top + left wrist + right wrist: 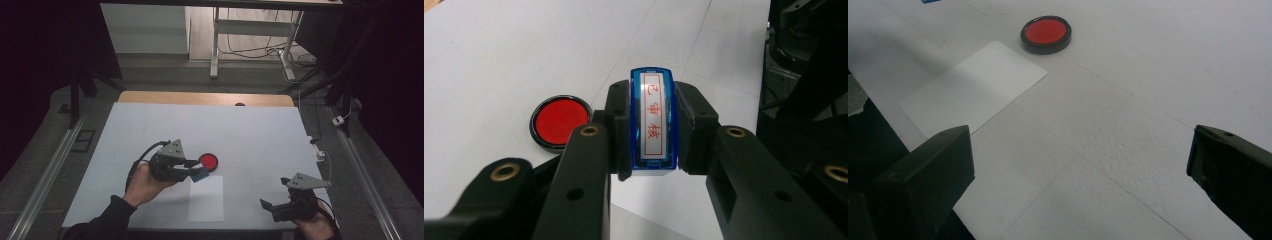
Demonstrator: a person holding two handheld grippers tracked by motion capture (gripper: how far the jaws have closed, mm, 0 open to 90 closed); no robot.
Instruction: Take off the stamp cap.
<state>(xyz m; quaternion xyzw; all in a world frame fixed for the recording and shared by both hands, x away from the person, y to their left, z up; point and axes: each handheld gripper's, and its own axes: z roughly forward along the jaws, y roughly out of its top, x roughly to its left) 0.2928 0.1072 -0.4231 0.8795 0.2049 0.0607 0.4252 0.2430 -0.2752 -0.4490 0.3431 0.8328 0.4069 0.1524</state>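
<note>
Two jaws of left gripper (pixel 651 135) clamped on stamp (pixel 652 120) w/ label up, prob. for inking at pad (pixel 560 121); right gripper (pixel 1080 165) wide open, empty.

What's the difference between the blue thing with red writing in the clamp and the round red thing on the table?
The blue rectangular plastic stamp is long and narrow; the round black-rimmed red ink pad is a flat disc. The stamp is clamped between the left gripper's black jaws, above the table; the ink pad lies free on the white table cover. The stamp's white label carries red characters; the ink pad's face is plain red. Both show red.
</note>
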